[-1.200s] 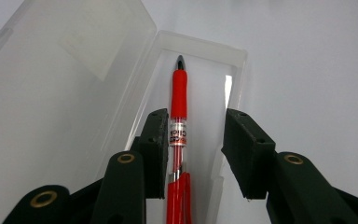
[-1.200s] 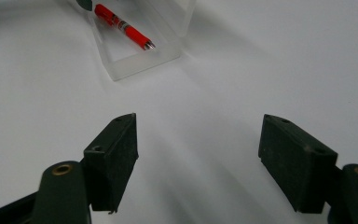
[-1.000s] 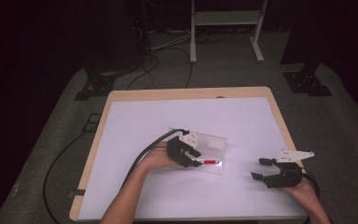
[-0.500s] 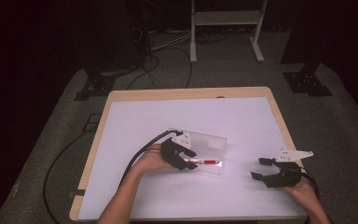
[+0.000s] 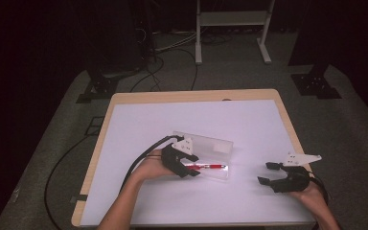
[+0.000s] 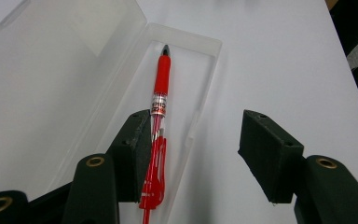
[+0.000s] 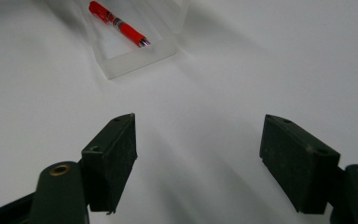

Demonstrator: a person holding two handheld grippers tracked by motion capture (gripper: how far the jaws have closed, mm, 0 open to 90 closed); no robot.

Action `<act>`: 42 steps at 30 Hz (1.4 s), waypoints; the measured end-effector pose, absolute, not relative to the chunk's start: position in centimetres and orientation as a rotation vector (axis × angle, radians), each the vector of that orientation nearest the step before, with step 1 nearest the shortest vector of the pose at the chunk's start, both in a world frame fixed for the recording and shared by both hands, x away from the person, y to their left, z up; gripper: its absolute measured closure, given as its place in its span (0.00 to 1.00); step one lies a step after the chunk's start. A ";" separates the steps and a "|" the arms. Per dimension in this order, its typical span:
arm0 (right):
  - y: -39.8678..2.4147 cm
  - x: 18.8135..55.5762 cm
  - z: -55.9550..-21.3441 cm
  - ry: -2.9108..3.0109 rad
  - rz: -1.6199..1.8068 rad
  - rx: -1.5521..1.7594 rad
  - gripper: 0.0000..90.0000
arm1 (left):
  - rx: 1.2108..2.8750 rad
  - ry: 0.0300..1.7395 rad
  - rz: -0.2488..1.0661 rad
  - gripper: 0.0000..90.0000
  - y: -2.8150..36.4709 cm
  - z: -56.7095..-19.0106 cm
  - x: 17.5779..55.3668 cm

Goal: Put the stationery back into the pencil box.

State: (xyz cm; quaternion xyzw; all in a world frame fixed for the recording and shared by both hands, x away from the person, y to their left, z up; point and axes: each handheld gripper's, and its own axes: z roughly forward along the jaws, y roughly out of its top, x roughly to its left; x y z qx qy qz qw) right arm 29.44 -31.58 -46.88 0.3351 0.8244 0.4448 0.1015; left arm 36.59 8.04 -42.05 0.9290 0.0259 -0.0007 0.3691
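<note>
A red pen (image 5: 211, 166) lies lengthwise in the tray of an open clear plastic case (image 5: 206, 143) at the table's middle. My left gripper (image 5: 190, 165) hovers over the case's left end. In the left gripper view it is open (image 6: 198, 126): the pen (image 6: 161, 84) runs alongside one jaw, and the other jaw stands well apart outside the case wall (image 6: 205, 70). My right gripper (image 5: 267, 173) sits open at the right, low over bare table. In the right gripper view (image 7: 198, 123) nothing is between its jaws, and the pen (image 7: 119, 24) and case (image 7: 135, 60) lie farther off.
The white table top (image 5: 249, 120) has a wooden rim. The case's lid lies flat behind the tray. A black cable (image 5: 143, 155) trails from my left gripper over the table's left edge. A metal stand (image 5: 230, 28) and cables are on the dark floor beyond.
My left gripper has drifted slightly left and toward the person. The pen stays in the case, and the right gripper has not moved.
</note>
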 end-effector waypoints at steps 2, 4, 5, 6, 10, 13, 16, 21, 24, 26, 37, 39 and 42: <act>-31.6 29.4 -46.9 2.434 1.314 0.991 0.29 | 2.386 0.071 0.004 0.46 8.3 -42.1 36.5; -31.6 29.4 -46.9 2.434 1.313 0.991 0.29 | 2.385 0.087 -0.002 0.45 8.6 -42.1 36.4; -31.6 29.4 -46.9 2.434 1.313 0.992 0.29 | 2.383 0.088 0.007 0.44 8.7 -42.1 36.3; -31.6 29.4 -46.9 2.435 1.312 0.993 0.29 | 2.378 0.090 0.006 0.44 8.9 -42.1 36.2; -31.5 29.4 -46.9 2.439 1.307 0.989 0.29 | 2.365 0.102 0.015 0.43 9.6 -42.1 36.0; -31.5 29.4 -46.9 2.438 1.306 0.990 0.29 | 2.354 0.123 0.019 0.42 10.2 -42.2 35.9; -31.5 29.4 -46.9 2.439 1.303 0.989 0.29 | 2.343 0.129 0.027 0.41 10.6 -42.1 35.7; -31.4 29.5 -46.9 2.440 1.299 0.988 0.29 | 2.335 0.148 0.037 0.39 11.3 -42.1 35.4; -31.4 29.4 -46.9 2.440 1.300 0.987 0.29 | 2.324 0.163 0.048 0.36 11.6 -42.0 35.3; -31.4 29.4 -46.9 2.439 1.299 0.989 0.29 | 2.322 0.173 0.047 0.35 11.9 -42.0 35.2; -31.4 29.5 -46.9 2.440 1.299 0.986 0.29 | 2.293 0.217 0.076 0.31 13.4 -42.2 34.6; -31.4 29.4 -46.9 2.440 1.298 0.988 0.29 | 2.295 0.228 0.080 0.30 13.6 -42.2 34.5; -31.4 29.4 -46.9 2.441 1.297 0.988 0.29 | 2.280 0.232 0.090 0.29 14.1 -42.1 34.4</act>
